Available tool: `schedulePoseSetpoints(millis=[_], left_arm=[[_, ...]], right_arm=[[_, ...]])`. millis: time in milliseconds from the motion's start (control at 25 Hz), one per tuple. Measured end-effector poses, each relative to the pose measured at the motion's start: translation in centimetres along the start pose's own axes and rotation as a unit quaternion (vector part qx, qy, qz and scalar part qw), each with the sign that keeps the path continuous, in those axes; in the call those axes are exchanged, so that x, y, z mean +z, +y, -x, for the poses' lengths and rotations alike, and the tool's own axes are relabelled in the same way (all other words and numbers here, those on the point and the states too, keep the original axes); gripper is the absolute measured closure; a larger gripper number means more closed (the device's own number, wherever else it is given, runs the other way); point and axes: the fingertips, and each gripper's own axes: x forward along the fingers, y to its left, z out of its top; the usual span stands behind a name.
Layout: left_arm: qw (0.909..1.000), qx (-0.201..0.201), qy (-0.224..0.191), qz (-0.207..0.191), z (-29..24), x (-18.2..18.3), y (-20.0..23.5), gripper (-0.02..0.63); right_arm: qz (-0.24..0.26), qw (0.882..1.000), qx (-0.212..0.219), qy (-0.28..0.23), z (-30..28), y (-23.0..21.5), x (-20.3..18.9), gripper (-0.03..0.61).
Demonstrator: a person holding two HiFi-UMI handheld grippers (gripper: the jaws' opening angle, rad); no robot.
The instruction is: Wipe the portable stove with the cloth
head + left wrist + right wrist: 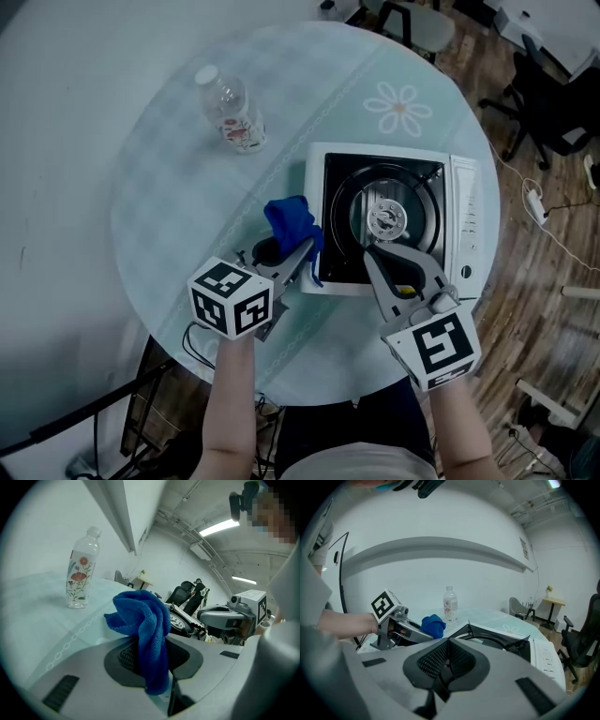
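Round table with pale green patterned cover (187, 169). On its right half we note the white portable stove with black burner top (427, 202); the top looks clean, though the head view is too coarse to be sure. Clear plastic bottle with floral label (234, 111) stands upright, well apart; contents not discernible. Left gripper (300, 255) is clenched on the bunched blue microfibre cloth (291, 220), just beside the stove's left edge. Right gripper (373, 255) has its jaws closed with nothing between them, over the stove's near edge.

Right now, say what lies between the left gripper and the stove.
Only the blue cloth, held in the left gripper, just beside the stove; the head view shows it.
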Motion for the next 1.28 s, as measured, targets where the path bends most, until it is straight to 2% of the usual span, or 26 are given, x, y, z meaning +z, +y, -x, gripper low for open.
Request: schedulePoseSetpoints(millis=[480, 800, 1040, 1280], left_arm=[[0.9995, 0.026, -0.008, 0.014, 1.4, -1.6, -1.0, 0.506], [0.9974, 0.059, -0.021, 0.036, 2.4, -2.8, -2.1, 0.506], [0.9967, 0.073, -0.012, 0.033, 2.9, -3.8, -2.8, 0.506], [0.994, 0.104, -0.017, 0.031, 3.3, -4.3, -3.1, 0.506]], right_arm=[[0.002, 1.0, 0.016, 0.011, 2.1, 0.5, -1.2, 0.555], [0.01, 0.999, 0.038, 0.019, 3.0, 1.0, -2.2, 0.555], [0.016, 0.998, 0.054, 0.026, 3.6, 1.1, -2.9, 0.556], [0.016, 0.998, 0.059, 0.026, 4.4, 0.4, -3.1, 0.556]])
